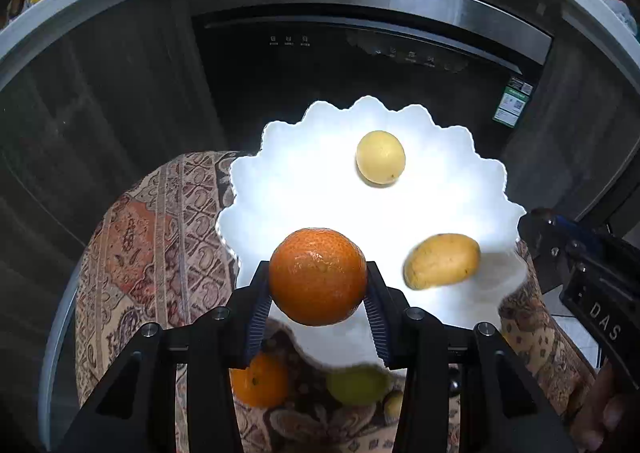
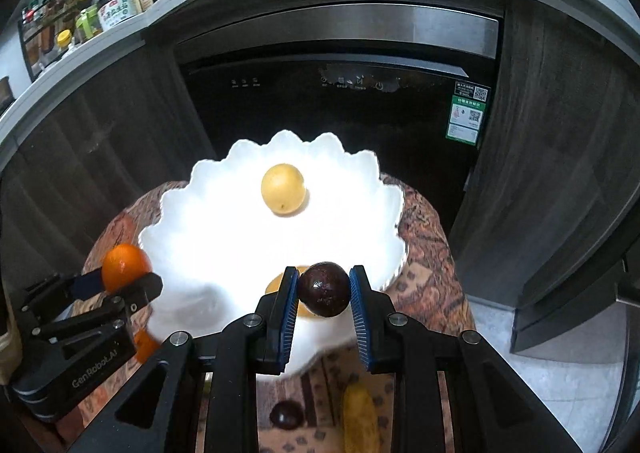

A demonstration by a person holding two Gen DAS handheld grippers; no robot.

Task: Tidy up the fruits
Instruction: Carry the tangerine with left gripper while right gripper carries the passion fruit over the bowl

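Left gripper (image 1: 318, 285) fingers clamp an orange (image 1: 318, 276); right gripper (image 2: 324, 289) pinches a dark passion fruit (image 2: 324, 289). I'd lower both into bare spots of the scalloped white bowl (image 2: 192, 213), around 7 o'clock of the yellow fruit (image 2: 283, 189), then let go gently.

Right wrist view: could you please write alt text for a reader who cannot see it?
The right hand-held gripper is shut on a dark round fruit above the near rim of a scalloped white bowl. A round yellow fruit lies inside the bowl. At left, the left hand-held gripper holds an orange by the bowl's edge.
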